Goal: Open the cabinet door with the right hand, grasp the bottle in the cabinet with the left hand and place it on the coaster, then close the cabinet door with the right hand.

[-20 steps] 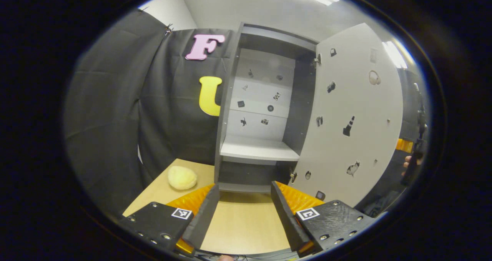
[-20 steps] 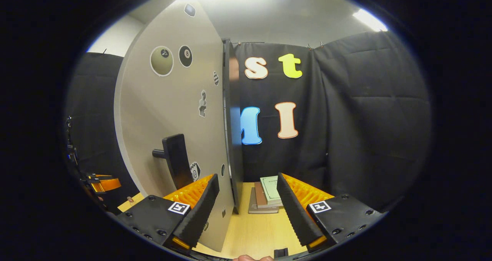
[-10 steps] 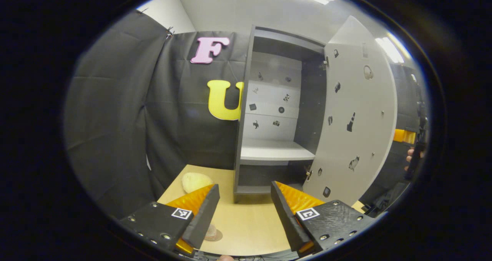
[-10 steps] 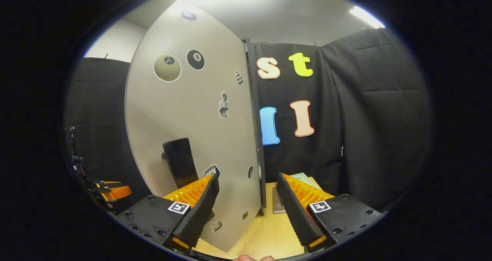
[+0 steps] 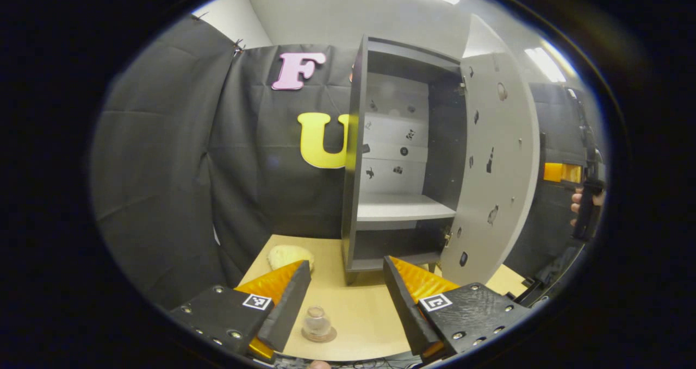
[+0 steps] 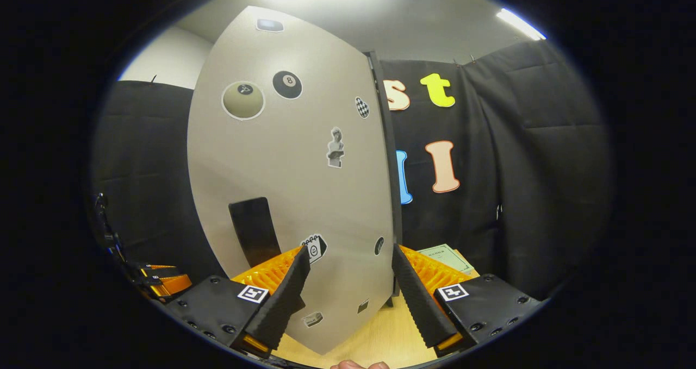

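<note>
A small clear bottle (image 5: 317, 321) stands on a round coaster (image 5: 321, 335) on the wooden table (image 5: 359, 314), just right of my left gripper's left finger. My left gripper (image 5: 342, 299) is open and holds nothing. Behind it stands the grey cabinet (image 5: 399, 157), its door (image 5: 497, 157) partly swung out at the right and its shelves bare. In the right gripper view the door's outer face (image 6: 296, 184) with its black handle (image 6: 254, 230) stands close ahead. My right gripper (image 6: 348, 288) is open just before the door's lower part; I cannot tell if it touches.
A pale yellow lump (image 5: 290, 256) lies on the table left of the cabinet. A green book (image 6: 443, 252) lies on the table behind the door's hinge edge. The right gripper's orange part (image 5: 563, 172) and a hand (image 5: 583, 206) show beyond the door.
The door has swung toward shut. My left gripper has drawn back from the cabinet, bringing the bottle on the coaster into sight. My right gripper has followed the door's face.
</note>
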